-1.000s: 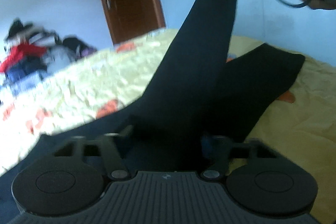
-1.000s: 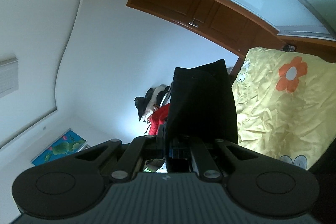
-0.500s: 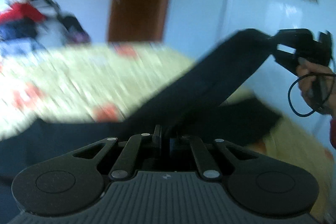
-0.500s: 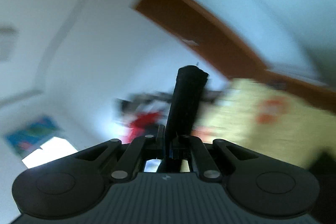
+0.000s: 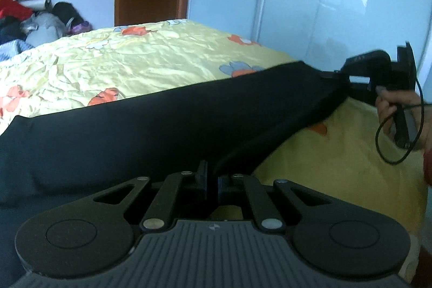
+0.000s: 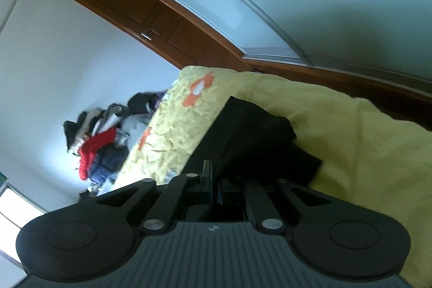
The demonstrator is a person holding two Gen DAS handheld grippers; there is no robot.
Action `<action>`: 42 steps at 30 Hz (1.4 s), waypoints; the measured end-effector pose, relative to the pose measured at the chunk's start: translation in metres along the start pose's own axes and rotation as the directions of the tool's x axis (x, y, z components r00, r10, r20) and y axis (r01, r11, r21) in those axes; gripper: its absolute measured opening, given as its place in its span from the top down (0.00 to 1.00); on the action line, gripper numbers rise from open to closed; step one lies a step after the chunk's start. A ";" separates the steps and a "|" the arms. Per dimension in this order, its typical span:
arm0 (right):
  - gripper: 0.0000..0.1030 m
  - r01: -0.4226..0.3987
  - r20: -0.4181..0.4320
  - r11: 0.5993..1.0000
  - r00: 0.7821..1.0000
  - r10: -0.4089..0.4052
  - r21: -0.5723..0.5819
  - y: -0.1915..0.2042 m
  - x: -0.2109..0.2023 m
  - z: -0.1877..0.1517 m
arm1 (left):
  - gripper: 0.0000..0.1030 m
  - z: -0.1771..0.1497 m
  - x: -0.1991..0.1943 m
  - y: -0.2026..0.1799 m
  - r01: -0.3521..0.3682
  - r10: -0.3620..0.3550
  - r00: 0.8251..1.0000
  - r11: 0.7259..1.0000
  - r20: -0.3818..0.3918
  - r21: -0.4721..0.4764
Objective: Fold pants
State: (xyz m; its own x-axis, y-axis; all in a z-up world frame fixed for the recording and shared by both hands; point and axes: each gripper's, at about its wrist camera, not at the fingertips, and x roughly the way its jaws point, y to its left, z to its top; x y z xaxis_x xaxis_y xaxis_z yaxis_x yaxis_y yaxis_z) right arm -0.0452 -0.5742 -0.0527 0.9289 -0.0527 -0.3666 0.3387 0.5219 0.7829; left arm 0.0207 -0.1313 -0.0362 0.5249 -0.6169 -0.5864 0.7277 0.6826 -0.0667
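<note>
Black fabric of the pants (image 5: 167, 126) stretches across the yellow flowered bedspread (image 5: 151, 58), one leg pulled taut between the two tools. The left gripper (image 5: 212, 177) has its jaws clamped on the cloth at the near end, and the right gripper (image 5: 348, 77), held in the person's right hand (image 5: 402, 112) off to the right in the left wrist view, is pinched on the far end, likely the hem. From its own camera the right gripper (image 6: 213, 177) shows dark fabric bunched just ahead of the closed jaws, above the bed. The step in hand looks like laying one leg over the other. To do it well, both ends should come down together with the cloth kept tight, edges lined up over the leg beneath, and neither grip released until the fabric lies flat without a ridge.
</note>
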 end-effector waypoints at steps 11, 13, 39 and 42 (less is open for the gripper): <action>0.94 0.149 0.008 0.984 0.989 -0.149 -0.095 0.008 -0.015 -0.005 | 0.43 -0.001 -0.014 0.018 0.091 -0.096 0.993 0.994 -0.075 -0.068; 0.93 0.190 0.038 0.972 0.982 -0.187 -0.135 0.013 -0.022 -0.005 | 0.28 0.000 -0.028 0.022 0.081 -0.086 0.994 0.994 -0.062 -0.079; 0.00 -0.181 -0.331 0.498 0.915 -0.232 -0.848 0.197 0.171 -0.122 | 0.01 0.016 0.015 0.114 -0.387 0.365 0.919 0.907 -0.148 -0.166; 0.00 -0.113 -0.275 0.525 0.931 -0.241 -0.843 0.195 0.157 -0.121 | 0.04 0.017 0.007 0.107 -0.396 0.373 0.914 0.905 -0.159 -0.157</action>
State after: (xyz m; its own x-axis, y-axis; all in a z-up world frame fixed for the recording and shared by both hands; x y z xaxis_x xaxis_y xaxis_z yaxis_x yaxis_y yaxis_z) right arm 0.1481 -0.3775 -0.0187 0.7418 0.0590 -0.6680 -0.0536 0.9982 0.0286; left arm 0.1101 -0.0691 -0.0342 0.6809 -0.2471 -0.6894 0.3812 0.9234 0.0454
